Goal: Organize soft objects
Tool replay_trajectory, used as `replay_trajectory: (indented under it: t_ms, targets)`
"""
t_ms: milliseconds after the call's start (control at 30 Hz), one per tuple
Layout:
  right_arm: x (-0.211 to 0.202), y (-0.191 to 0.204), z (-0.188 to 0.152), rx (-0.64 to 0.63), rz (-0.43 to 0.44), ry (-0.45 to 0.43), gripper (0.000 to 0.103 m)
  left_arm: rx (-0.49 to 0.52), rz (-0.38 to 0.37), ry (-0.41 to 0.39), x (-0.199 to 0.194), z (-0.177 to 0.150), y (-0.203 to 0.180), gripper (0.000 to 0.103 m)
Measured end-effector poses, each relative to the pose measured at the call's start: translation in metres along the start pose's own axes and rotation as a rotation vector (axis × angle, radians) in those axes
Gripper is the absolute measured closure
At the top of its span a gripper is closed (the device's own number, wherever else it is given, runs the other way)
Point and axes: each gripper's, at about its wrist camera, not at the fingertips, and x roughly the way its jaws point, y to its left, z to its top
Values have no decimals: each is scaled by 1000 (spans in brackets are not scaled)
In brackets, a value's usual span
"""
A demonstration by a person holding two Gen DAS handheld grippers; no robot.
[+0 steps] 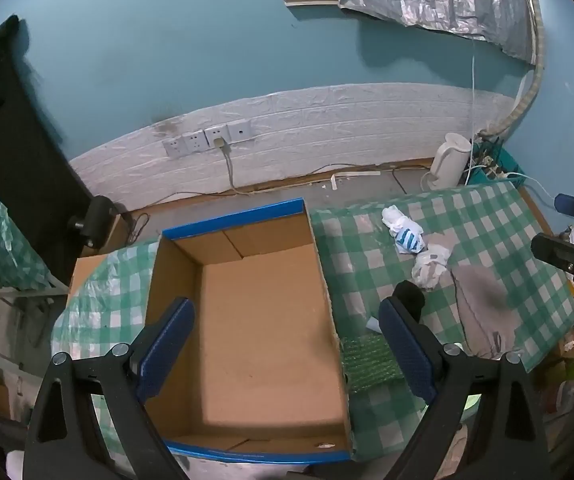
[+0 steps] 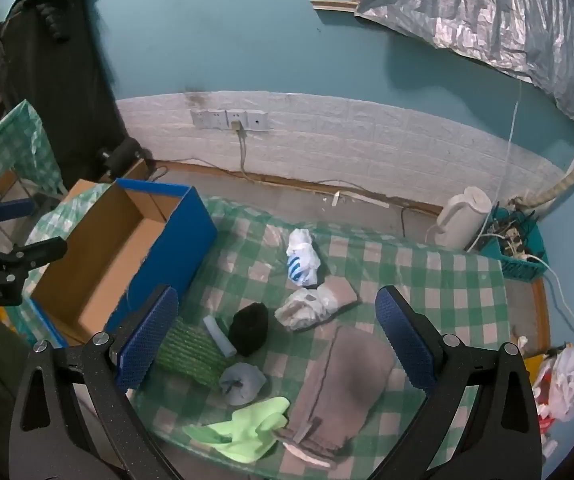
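An empty cardboard box (image 1: pixel 263 320) with blue outer walls (image 2: pixel 175 240) sits on the green checked tablecloth (image 2: pixel 427 280). My left gripper (image 1: pixel 287 348) hangs open above the box, nothing between its blue pads. My right gripper (image 2: pixel 277 336) is open over a scatter of soft items: a black rolled sock (image 2: pixel 249 328), a green knitted piece (image 2: pixel 191 348), a grey-blue bundle (image 2: pixel 241 382), a lime green cloth (image 2: pixel 243 432), a folded grey-brown garment (image 2: pixel 351 376), a white and beige sock bundle (image 2: pixel 311 304) and a blue-striped white bundle (image 2: pixel 301 262).
A white kettle (image 2: pixel 463 216) and a teal basket of cables (image 2: pixel 515 244) stand on the floor behind the table. Wall sockets (image 2: pixel 231 118) with a cord sit on the white brick panel. A plastic bag (image 2: pixel 571 376) lies at the right edge.
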Motion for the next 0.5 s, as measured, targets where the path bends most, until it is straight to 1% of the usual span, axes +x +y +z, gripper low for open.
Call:
replay_trajectory:
  t_ms: [133,500]
  targets:
    - [1,0,0,1,-1,3,5,-4,-14,9,2,0,0,9]
    - [2,-2,-2,0,0,6,5,3,-14,13,2,-5,-6,9]
